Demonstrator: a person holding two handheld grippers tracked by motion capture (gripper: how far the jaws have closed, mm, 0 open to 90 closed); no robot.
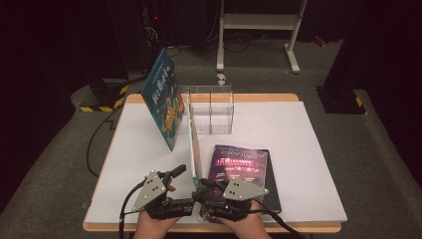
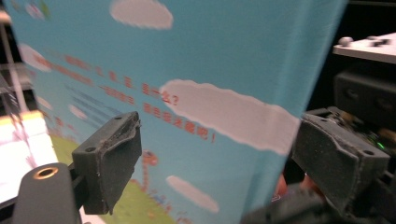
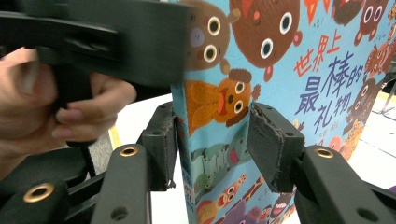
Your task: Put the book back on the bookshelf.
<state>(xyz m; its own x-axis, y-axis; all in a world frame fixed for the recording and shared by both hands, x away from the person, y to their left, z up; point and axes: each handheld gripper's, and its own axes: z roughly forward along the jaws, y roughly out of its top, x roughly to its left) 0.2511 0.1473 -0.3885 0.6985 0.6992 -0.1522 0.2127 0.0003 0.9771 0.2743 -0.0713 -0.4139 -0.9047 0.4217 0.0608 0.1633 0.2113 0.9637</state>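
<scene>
Two grippers work one upright picture book [image 3: 280,93] near my table [image 1: 308,149] edge. My left gripper [image 2: 215,163] fingers [image 2: 109,158] stand wide, clear of the blue back cover. My right gripper [image 3: 212,144] straddles the spine: left finger [image 3: 161,140] touching, the other just off. A dark book [image 1: 244,167] lies beside.

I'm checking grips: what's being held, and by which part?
Left gripper is open, holding nothing. Right gripper straddles the upright picture book's near edge; whether it clamps cannot be told.
</scene>
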